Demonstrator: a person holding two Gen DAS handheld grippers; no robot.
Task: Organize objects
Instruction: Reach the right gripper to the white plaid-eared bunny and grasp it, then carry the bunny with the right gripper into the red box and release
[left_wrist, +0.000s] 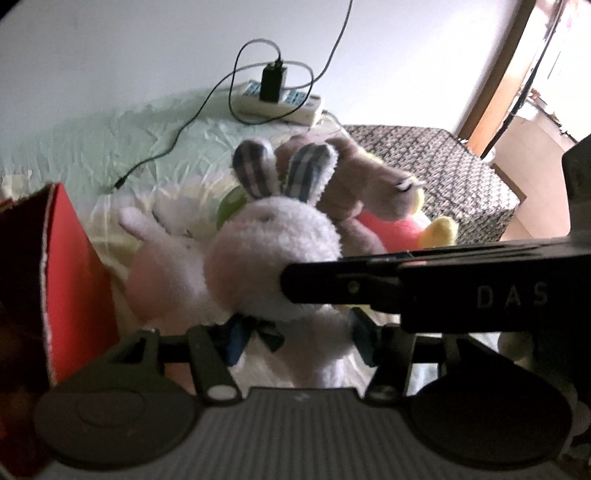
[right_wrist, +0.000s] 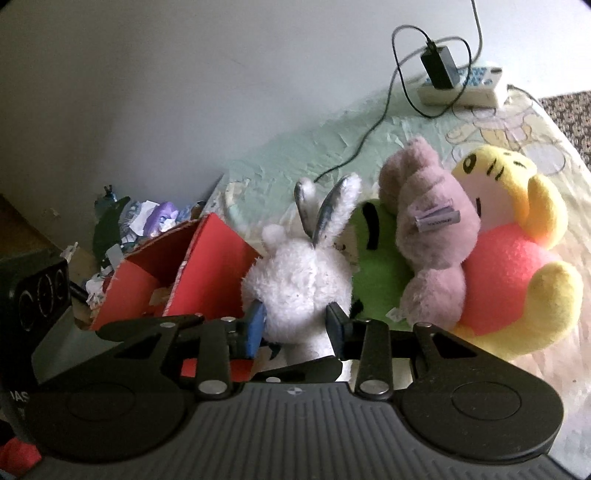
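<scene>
Your right tool (right_wrist: 295, 328) pinches the fluffy white plush rabbit (right_wrist: 295, 284) low while your left tool (left_wrist: 291, 332) brackets it, grip unclear, so opposed pulls could tear it free.

A: Both fisheye views were dim and soft, the plain pale wall (right_wrist: 166, 92) grey and shadowed.

B: Daylight glared through the doorway with the wooden frame (left_wrist: 554, 74) at the left view's right edge, blown out white.

A: The fluffy white plush rabbit (left_wrist: 273, 251) was blurred there, sharper in the right view (right_wrist: 295, 284).

B: Corners went dark and straight lines bowed; the ribbed black gripper bodies (right_wrist: 295, 424) lay in shadow.
</scene>
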